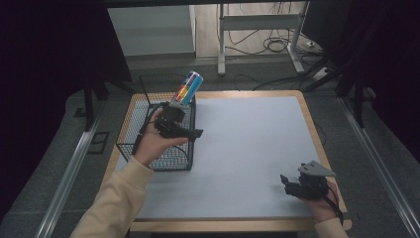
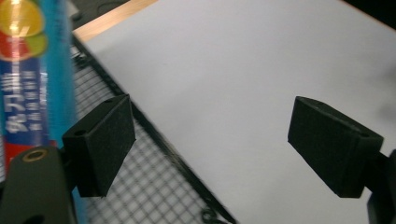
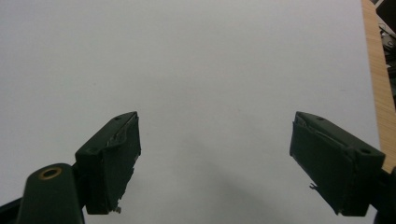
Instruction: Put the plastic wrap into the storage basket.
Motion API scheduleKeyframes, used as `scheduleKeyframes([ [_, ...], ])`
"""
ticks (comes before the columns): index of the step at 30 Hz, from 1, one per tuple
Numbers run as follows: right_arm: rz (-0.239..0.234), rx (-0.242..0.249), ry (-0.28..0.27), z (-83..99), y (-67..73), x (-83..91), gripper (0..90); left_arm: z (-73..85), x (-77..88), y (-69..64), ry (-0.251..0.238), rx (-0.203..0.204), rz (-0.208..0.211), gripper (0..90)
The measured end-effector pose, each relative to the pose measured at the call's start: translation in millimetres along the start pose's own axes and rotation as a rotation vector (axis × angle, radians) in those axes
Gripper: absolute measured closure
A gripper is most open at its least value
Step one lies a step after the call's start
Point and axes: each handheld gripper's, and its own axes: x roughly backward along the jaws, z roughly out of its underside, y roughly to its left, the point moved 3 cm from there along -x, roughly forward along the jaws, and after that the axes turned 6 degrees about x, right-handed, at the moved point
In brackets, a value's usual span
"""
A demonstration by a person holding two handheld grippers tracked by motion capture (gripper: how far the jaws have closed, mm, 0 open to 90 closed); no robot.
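Slim blue printed drink can [image 1: 188, 88] tilts above the black wire basket [image 1: 130, 134] at the table's left edge, outside the left gripper's [image 1: 174, 115] wide jaws. Seemingly just released. Right gripper [image 1: 293, 182] idles near the front right corner, jaws wide, empty.

wire basket [image 1: 130, 130] at table's [image 1: 247, 148] left edge, can [image 1: 187, 88] above it

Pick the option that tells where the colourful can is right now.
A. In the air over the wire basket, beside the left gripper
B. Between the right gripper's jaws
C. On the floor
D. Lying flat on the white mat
A: the can is tilted above the wire basket, just outside the left gripper, whose jaws are wide apart.
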Motion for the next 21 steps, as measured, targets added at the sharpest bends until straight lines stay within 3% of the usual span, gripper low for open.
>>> scheduleKeyframes([
  [3,-0.004,0.005,-0.001,-0.2,0.6,-1.0,16.5,8.9,0.3,-12.7,-0.002,-0.022,0.033,15.2],
  [5,-0.003,0.000,0.001,0.9,-0.5,-0.7,16.4,23.4,-5.2,-31.2,-0.009,-0.048,0.071,15.5],
  [6,-0.003,0.000,0.001,0.9,-0.5,-0.7,16.4,23.4,-5.2,-31.2,-0.009,-0.048,0.071,16.1],
  [8,0.002,-0.002,-0.001,1.3,-1.3,0.6,16.4,40.8,-13.1,-48.1,0.011,-0.086,0.112,16.3],
  [10,0.001,0.000,-0.002,1.3,-1.1,1.1,16.4,46.8,-15.7,-53.3,0.014,-0.092,0.121,16.4],
  [11,0.003,0.001,-0.001,1.7,-0.9,1.5,16.4,58.2,-20.9,-61.3,0.033,-0.113,0.129,16.3],
  [12,0.003,0.002,0.000,2.1,-0.9,1.5,16.4,58.2,-20.9,-61.3,0.033,-0.113,0.129,16.3],
  [17,0.007,0.000,0.005,3.7,-0.5,1.5,16.4,90.4,-36.5,-69.8,0.071,-0.088,0.175,16.4],
  [21,0.004,0.005,0.010,3.6,1.0,-0.1,16.4,102.5,-44.5,-68.7,0.104,-0.092,0.162,16.5],
])
